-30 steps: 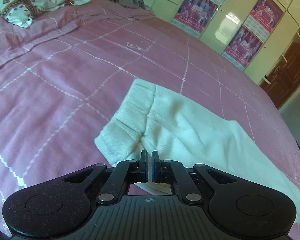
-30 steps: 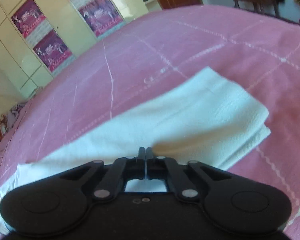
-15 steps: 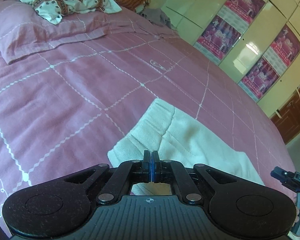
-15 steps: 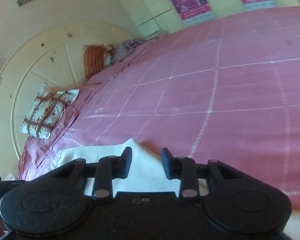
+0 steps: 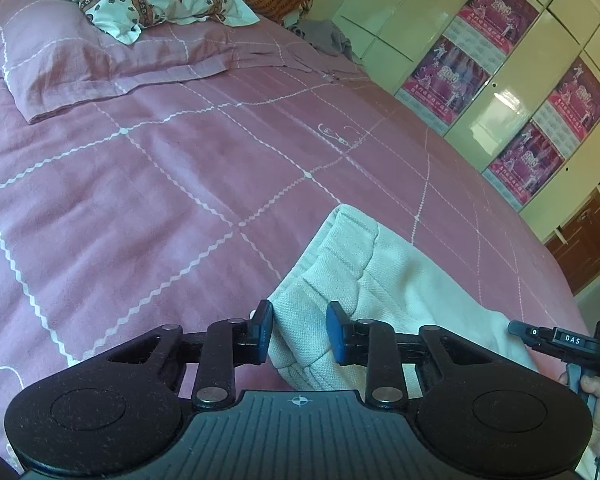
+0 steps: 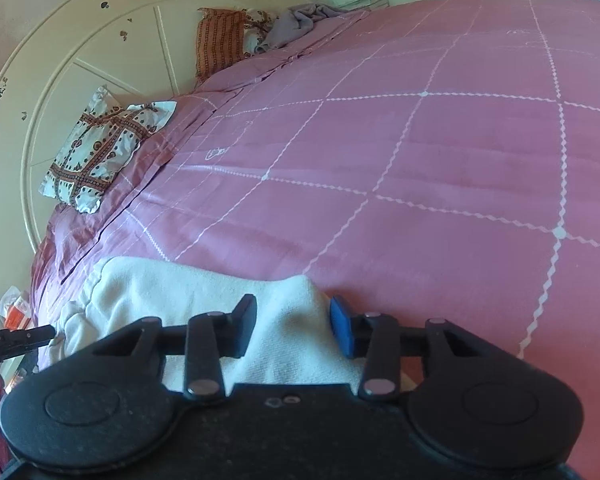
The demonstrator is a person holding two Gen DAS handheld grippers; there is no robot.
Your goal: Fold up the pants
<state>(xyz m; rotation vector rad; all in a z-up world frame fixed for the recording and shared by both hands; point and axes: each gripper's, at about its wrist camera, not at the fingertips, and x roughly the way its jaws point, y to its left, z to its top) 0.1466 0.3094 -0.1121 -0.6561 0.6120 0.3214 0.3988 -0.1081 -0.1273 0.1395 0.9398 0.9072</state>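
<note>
on the pink bedspread [image 5: 148,184], the white pants [image 5: 384,280] lie folded, long axis running from 10 toward 4 o'clock in the left view; the left gripper [image 5: 299,330] has just been opening, cloth between its parted jaws but unpinched. the right gripper [image 6: 293,326] stands parted over the other end, seemingly released too; both hands are equally near.

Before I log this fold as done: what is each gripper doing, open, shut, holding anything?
Left gripper: jaws just opened, pants between the pads, not pinched.
Right gripper: open over the pants, holding nothing.
</note>
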